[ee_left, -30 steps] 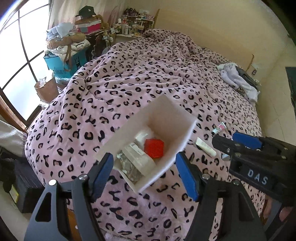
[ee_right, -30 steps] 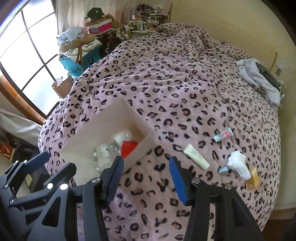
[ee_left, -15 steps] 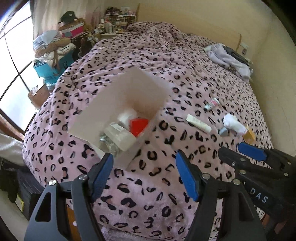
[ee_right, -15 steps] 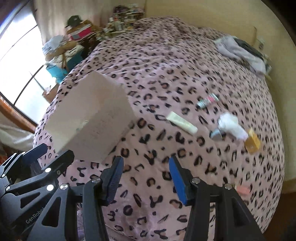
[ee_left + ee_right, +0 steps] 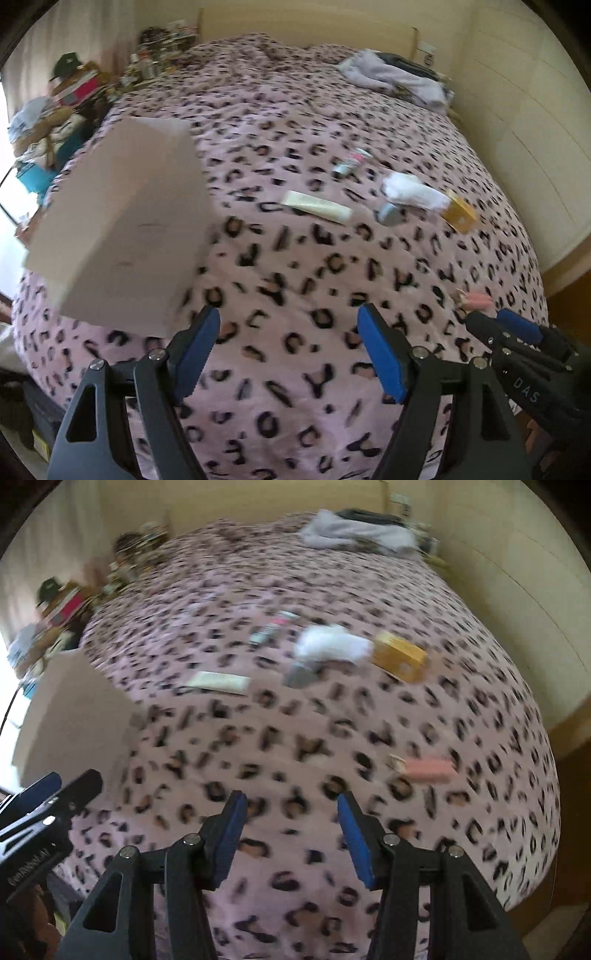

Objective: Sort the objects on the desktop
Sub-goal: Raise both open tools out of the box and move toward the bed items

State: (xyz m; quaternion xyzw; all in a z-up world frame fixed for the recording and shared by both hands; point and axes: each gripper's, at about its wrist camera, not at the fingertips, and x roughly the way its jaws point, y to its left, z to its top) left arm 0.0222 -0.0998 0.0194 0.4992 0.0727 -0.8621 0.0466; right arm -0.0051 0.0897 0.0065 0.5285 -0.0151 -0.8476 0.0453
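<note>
Pink leopard-print bedding [image 5: 295, 369] carries the loose items still to be sorted: a cream tube [image 5: 316, 206], a small printed tube [image 5: 351, 162], a white cloth [image 5: 410, 192], a grey piece [image 5: 389, 214], a yellow box [image 5: 460, 216] and a pink block [image 5: 430, 770]. The white box [image 5: 122, 236] stands to the left, interior hidden. Left gripper [image 5: 288, 350] is empty, jaws opening; right gripper [image 5: 290, 821] is empty, jaws apart. Judgement: the pink block lies just ahead and right of the right gripper, long axis running across the view, so the right hand is nearer. The cream tube lies further ahead of both, angled.
</note>
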